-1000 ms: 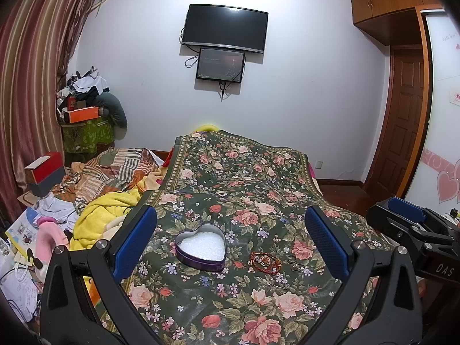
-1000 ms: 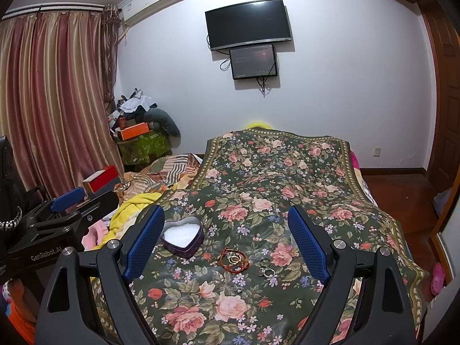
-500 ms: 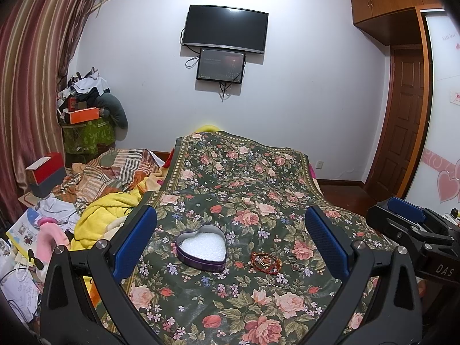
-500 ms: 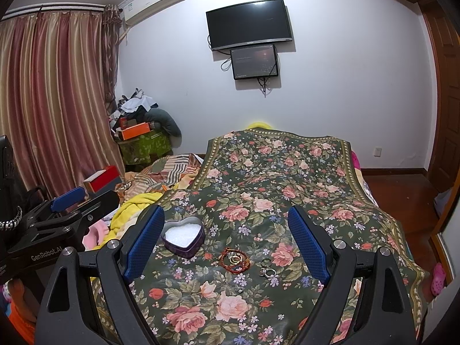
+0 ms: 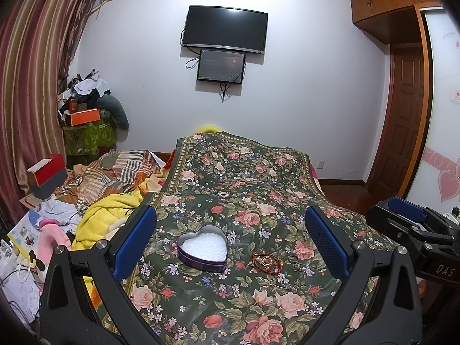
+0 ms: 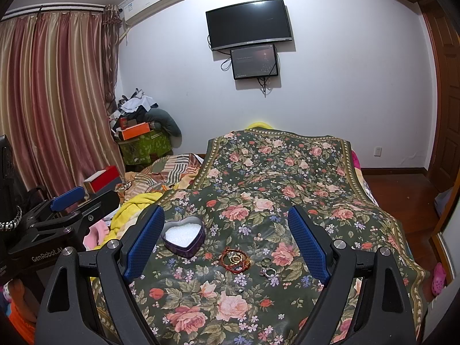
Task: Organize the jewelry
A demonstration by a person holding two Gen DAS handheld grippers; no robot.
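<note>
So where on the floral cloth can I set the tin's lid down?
The floral cloth is bare beyond the heart tin toward the wall. Crowded spots: bracelets and rings right of the tin; bedding piled left.

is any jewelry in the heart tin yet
No, the heart tin holds only white padding; the bracelet and rings lie on the cloth beside it.

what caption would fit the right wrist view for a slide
Open right claw above a floral bedspread, facing a heart-shaped tin, red bracelet and loose rings.
</note>
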